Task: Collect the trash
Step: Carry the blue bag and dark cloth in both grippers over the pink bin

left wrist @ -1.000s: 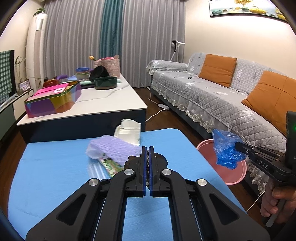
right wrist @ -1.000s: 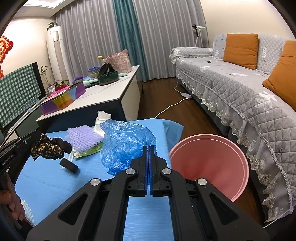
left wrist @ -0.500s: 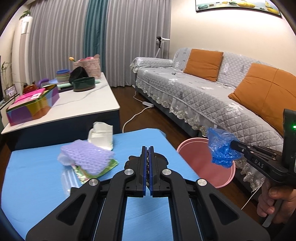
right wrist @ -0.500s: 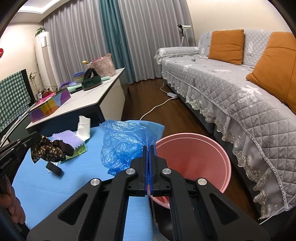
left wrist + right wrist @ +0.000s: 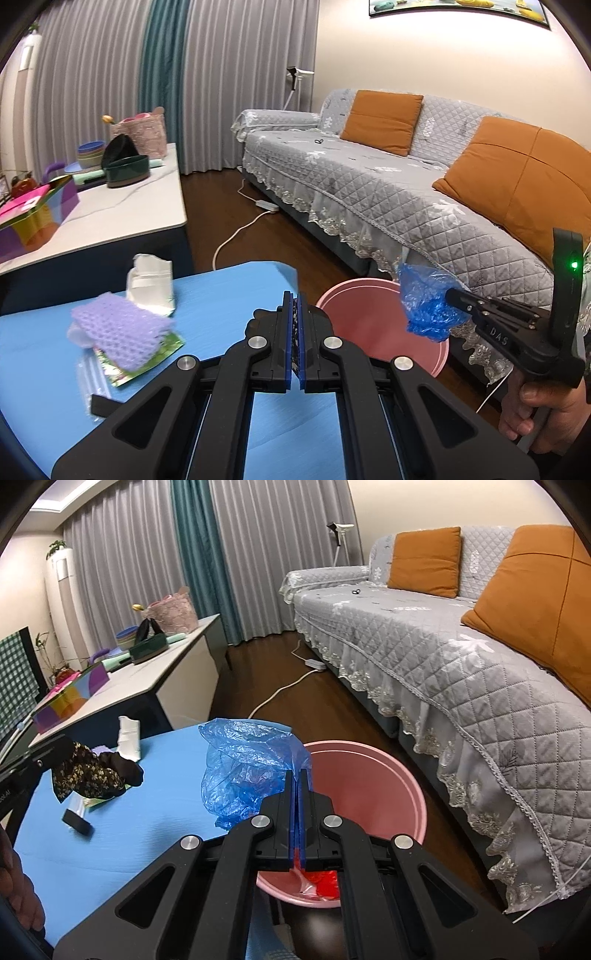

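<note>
Both claws have travelled from over the counter toward the pink bin within the last second. Right claw is clamped on a blue bag, now hanging at the bin's near rim. Left claw is clamped on a dark floral scrap, short of the bin. Judgement: release is imminent. Purple mesh remains on the counter.

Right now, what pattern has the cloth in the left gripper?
The cloth is dark with small pale flowers, seen best in the right wrist view.
</note>
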Demonstrator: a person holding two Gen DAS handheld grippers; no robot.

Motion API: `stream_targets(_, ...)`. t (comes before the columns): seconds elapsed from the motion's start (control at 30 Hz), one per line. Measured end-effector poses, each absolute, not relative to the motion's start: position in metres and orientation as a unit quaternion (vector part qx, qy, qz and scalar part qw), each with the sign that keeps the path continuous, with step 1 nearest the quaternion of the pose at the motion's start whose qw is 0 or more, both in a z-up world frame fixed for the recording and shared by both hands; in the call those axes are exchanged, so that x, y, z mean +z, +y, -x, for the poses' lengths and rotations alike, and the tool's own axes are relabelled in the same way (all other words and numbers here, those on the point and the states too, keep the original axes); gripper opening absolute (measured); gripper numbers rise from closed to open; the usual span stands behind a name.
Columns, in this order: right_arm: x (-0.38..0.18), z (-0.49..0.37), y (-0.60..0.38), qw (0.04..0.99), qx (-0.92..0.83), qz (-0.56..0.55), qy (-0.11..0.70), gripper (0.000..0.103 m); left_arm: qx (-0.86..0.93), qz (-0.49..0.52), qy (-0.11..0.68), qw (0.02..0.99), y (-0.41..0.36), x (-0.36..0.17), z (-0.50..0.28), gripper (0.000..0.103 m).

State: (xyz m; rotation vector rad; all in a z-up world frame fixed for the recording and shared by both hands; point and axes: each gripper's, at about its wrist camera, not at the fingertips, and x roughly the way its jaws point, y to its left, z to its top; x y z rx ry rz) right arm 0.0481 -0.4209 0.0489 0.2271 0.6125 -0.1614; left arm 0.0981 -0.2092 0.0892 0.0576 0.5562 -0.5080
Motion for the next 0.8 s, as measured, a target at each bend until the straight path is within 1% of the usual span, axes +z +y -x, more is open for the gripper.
stream_targets(0.8, 0.015, -0.078, -0.458, 0.924, -0.139, -0.095, 0.343, 0.001, -0.315, -0.048, 0.287, 0.904, -0.307, 0.065, -0.163, 0.002)
